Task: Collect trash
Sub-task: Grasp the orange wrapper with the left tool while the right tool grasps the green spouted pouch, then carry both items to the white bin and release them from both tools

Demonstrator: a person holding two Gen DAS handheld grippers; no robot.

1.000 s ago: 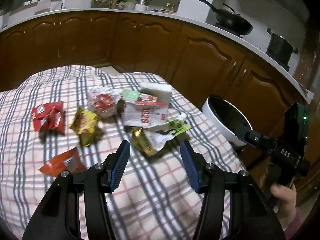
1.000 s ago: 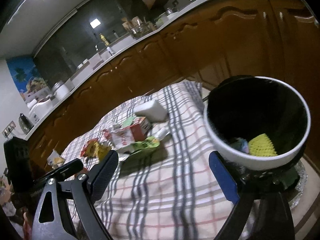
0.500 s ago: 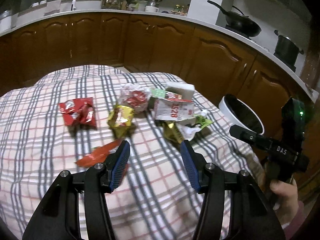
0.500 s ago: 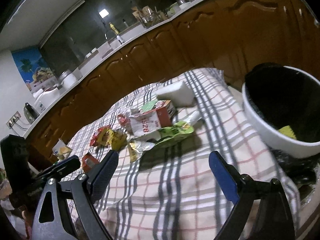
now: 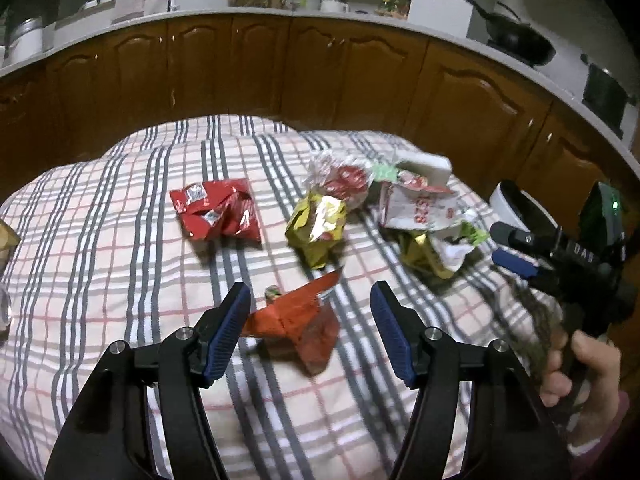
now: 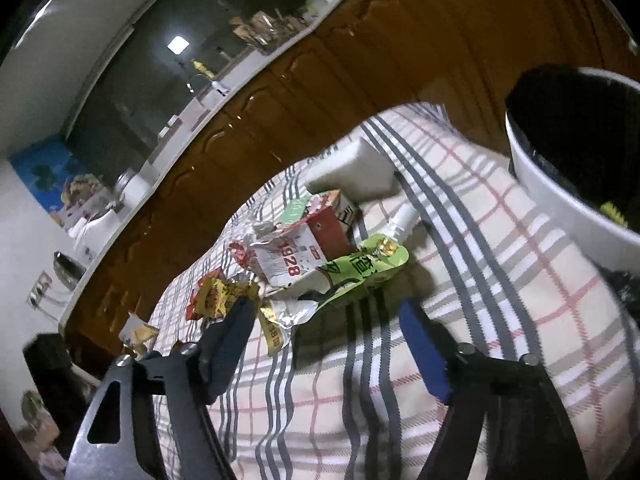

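Note:
Trash lies on a plaid tablecloth [image 5: 120, 240]. My left gripper [image 5: 310, 332] is open, its jaws on either side of a small red wrapper [image 5: 298, 316] lying on the cloth. Beyond lie a crumpled red packet [image 5: 216, 212], a gold wrapper [image 5: 318, 230], a white and red carton [image 5: 416, 210] and a green pouch [image 5: 464, 240]. My right gripper [image 6: 328, 340] is open and empty, just in front of the green pouch [image 6: 360, 272] and the carton [image 6: 300, 256]. The white trash bin [image 6: 560, 200] stands to its right.
A white sponge block [image 6: 352, 168] lies behind the carton. Brown kitchen cabinets [image 5: 340, 80] curve around behind the table. A wok [image 5: 516, 44] and a pot [image 5: 604, 88] sit on the counter. The bin rim [image 5: 508, 204] shows past the table's right edge.
My left gripper has swung left from the gold and green pile until its jaws flank the small red wrapper. My right gripper has left the bin and come low toward the green pouch.

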